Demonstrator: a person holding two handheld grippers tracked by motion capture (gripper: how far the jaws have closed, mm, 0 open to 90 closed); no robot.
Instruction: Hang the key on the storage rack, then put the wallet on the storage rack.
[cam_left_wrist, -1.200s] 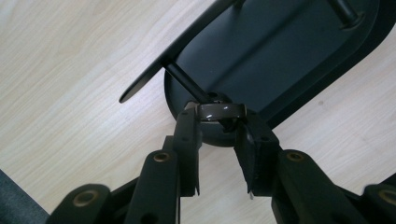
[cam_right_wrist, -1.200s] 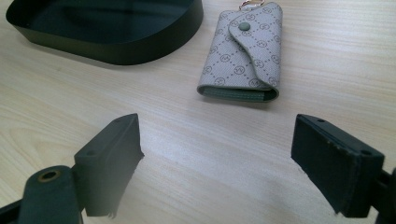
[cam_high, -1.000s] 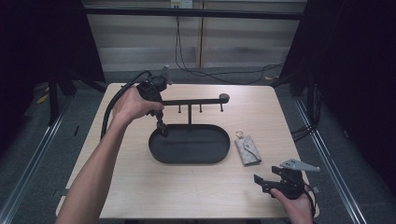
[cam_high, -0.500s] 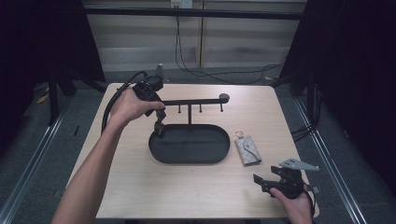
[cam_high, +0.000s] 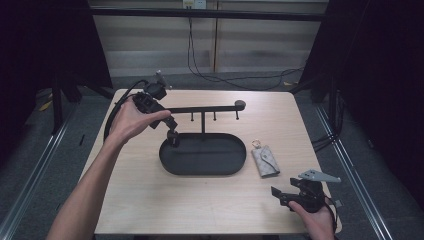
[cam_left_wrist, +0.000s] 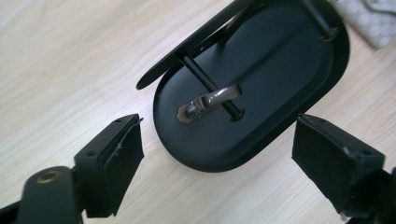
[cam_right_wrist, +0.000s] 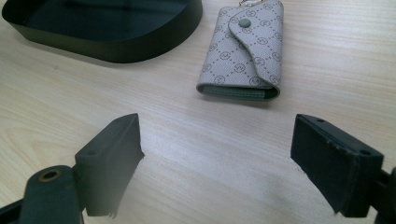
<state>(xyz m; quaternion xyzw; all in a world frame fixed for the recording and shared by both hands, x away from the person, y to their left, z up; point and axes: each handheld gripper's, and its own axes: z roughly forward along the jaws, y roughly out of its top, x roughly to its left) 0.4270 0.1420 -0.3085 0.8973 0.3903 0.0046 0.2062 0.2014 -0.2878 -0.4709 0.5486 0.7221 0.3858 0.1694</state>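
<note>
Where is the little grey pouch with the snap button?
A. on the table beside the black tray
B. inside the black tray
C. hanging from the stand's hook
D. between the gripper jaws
A: the pouch lies flat on the wooden table, just outside the black tray.

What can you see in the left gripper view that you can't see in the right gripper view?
Left gripper view: the stand's thin post rising from the black tray, and a small shiny metal piece lying inside the tray. Right gripper view: the whole grey patterned pouch with its flap and snap button. Both: the tray, some of the pouch and the wooden table.
</note>
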